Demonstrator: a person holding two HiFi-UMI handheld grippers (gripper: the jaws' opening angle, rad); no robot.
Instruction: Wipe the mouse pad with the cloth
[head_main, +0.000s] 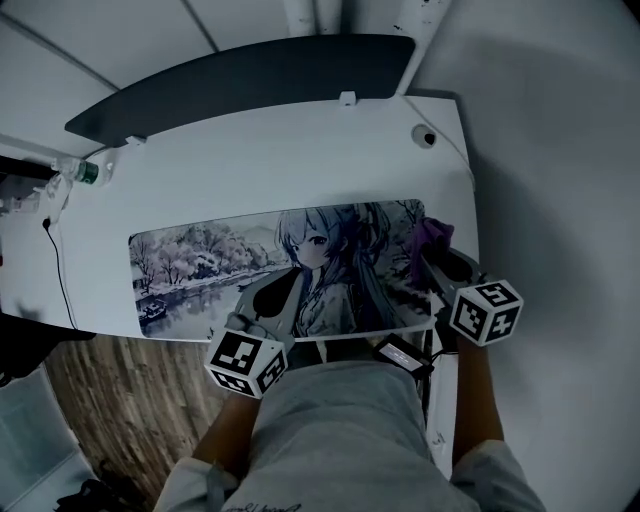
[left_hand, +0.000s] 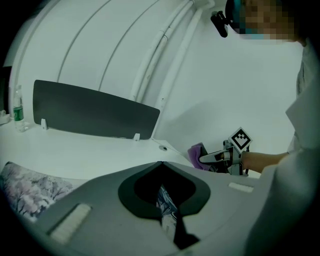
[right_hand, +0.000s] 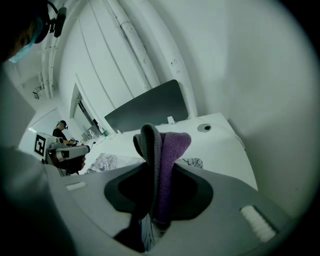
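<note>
A long mouse pad (head_main: 200, 265) printed with an anime figure and snowy trees lies along the front of the white desk (head_main: 280, 165). My right gripper (head_main: 437, 258) is shut on a purple and grey cloth (head_main: 432, 233) over the pad's right end. In the right gripper view the cloth (right_hand: 167, 150) stands folded up out of the jaws, with the pad (right_hand: 107, 161) beyond it. My left gripper (head_main: 262, 290) sits over the pad's front middle, jaws together with nothing held. In the left gripper view a sliver of pad print shows through its slit, and the cloth (left_hand: 197, 151) is at the right.
A dark curved panel (head_main: 250, 80) stands along the desk's back edge. A plastic bottle (head_main: 85, 172) and a black cable (head_main: 60, 270) are at the far left. A round cable hole (head_main: 425, 135) is at the back right. Wood floor (head_main: 130, 400) lies below the desk's front edge.
</note>
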